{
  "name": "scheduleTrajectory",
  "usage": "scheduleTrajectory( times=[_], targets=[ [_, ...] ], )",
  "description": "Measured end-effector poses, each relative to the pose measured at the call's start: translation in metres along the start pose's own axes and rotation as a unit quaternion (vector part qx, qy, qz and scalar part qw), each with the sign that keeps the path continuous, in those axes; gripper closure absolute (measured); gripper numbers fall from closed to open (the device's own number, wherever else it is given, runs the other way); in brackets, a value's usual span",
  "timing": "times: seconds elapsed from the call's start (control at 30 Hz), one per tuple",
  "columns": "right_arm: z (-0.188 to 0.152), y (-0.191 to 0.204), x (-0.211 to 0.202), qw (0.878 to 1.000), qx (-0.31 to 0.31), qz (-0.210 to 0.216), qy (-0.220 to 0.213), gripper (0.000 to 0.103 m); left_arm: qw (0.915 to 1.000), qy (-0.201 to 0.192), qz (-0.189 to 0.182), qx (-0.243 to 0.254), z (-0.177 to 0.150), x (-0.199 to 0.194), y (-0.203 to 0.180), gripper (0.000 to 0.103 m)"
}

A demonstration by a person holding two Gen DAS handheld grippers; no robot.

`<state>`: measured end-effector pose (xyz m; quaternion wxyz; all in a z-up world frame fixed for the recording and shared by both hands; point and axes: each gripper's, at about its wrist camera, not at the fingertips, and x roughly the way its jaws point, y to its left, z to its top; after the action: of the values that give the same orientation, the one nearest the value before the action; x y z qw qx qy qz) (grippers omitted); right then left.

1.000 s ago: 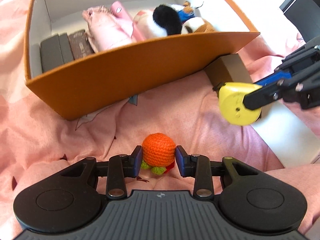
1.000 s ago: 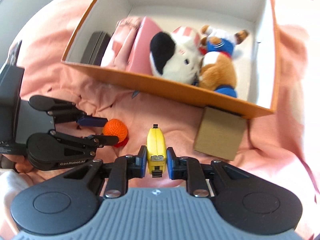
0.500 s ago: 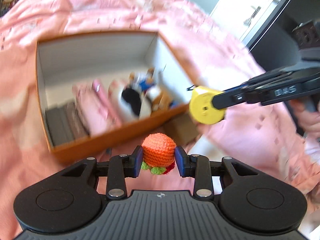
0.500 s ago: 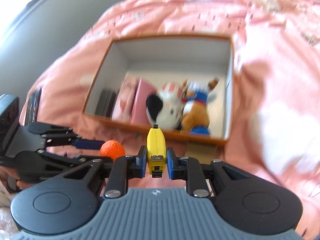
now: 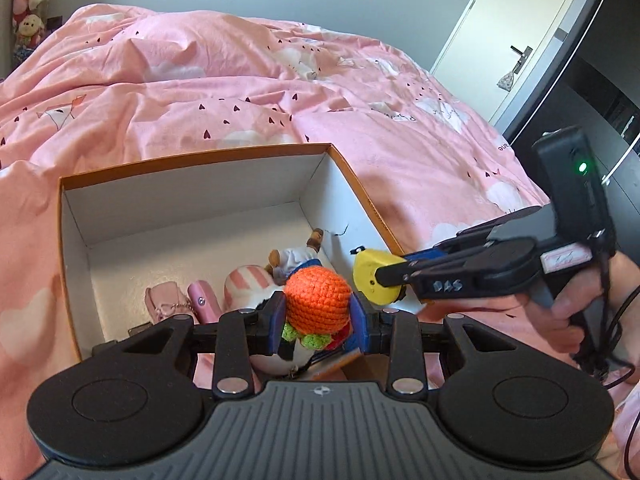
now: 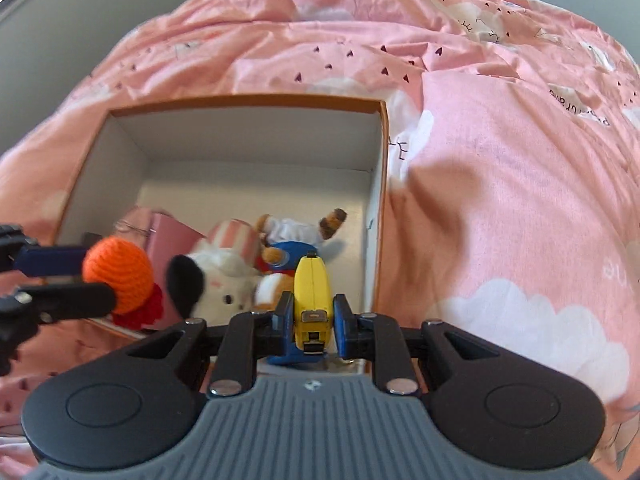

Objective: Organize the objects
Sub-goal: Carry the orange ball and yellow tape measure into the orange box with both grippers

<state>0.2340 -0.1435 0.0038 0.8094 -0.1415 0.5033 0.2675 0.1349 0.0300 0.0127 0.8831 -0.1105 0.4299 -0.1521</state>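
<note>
You are gripping a knobbly orange crocheted yarn ball (image 5: 318,300) between smooth blue plastic pads (image 5: 277,322), and a glossy yellow hard-plastic tape measure (image 6: 312,298) in the other jaws. At twelve o'clock, the matt orange cardboard box (image 5: 200,162) is showing plain white paper walls; soft pink cotton bedding (image 5: 240,92) is wrinkling around it.

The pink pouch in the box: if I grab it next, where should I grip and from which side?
From above, I'd judge. The pink pouch stands on edge against the pink case, with only its top edge free. The box wall and the plush toys hem it in. Pinch that top edge across its thin width. Both grippers are full now: left holds the orange ball, right the tape measure.
</note>
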Motion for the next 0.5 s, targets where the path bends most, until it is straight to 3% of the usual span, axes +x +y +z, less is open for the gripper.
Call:
scheduleTrajectory(
  times=[0.23,0.5],
  targets=[
    [0.003,0.016,0.036,0.996,-0.071,-0.053,0.033,0.082,0.9999,0.014,0.004,0.000,0.010,0.020,0.003,0.064],
    [0.003,0.021,0.053,0.991,-0.093,-0.066,0.071,0.082,0.9993,0.032,0.015,0.011,0.015,0.035,0.003,0.064]
  ],
)
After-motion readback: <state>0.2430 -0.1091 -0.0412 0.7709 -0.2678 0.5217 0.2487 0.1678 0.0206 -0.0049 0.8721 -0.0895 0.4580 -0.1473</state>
